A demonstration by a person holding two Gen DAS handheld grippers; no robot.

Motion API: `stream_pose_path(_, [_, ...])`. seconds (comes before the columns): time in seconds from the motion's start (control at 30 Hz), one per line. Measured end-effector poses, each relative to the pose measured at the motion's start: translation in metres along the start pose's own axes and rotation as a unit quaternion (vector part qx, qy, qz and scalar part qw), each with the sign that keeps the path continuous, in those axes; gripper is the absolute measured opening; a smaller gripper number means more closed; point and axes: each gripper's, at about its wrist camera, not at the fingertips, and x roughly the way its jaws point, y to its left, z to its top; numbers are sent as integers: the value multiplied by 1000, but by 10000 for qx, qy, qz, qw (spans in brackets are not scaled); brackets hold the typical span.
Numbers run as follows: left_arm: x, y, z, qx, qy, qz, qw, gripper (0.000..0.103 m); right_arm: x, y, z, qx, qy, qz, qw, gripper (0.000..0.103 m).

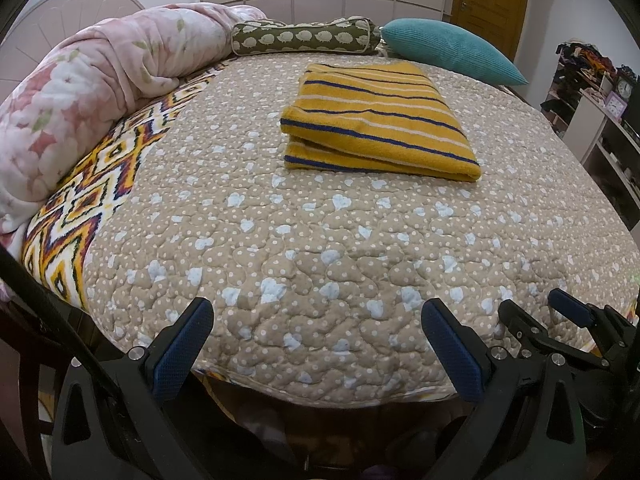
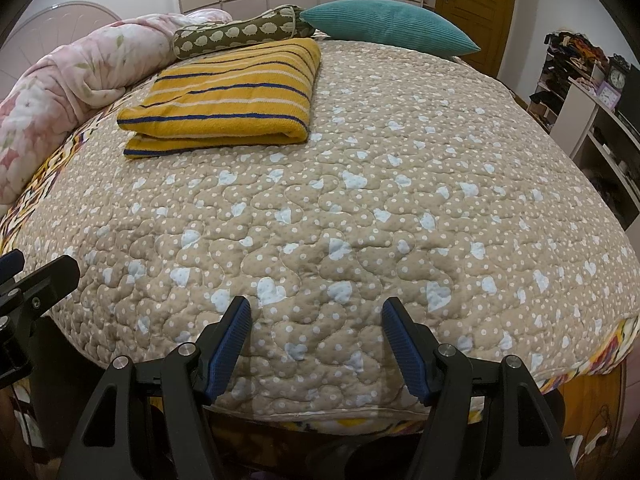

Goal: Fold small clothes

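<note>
1. both the left tool (image 1: 316, 334) and the right tool (image 2: 316, 340) are held released and empty at the near edge of the bed (image 2: 360, 208).
2. the striped cloth (image 1: 376, 120) lies folded, well apart, likely finished.
3. both tools are levelled, pointed forward.

Left hand-held gripper (image 1: 318, 338) and right hand-held gripper (image 2: 316, 338) side by side, level, both with blue-padded fingers spread wide, gripping nothing.

Bare quilt (image 1: 320, 240) up front; folded cloth (image 1: 376, 128), pillows (image 1: 452, 50) farther back.
</note>
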Motion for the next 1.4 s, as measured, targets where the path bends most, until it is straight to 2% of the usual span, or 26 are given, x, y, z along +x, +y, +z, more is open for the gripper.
stream_pose_path(1.4, [9, 2, -3, -13, 172, -155, 9997, 103, 1, 1, -1, -48, -11, 5, 10000, 73])
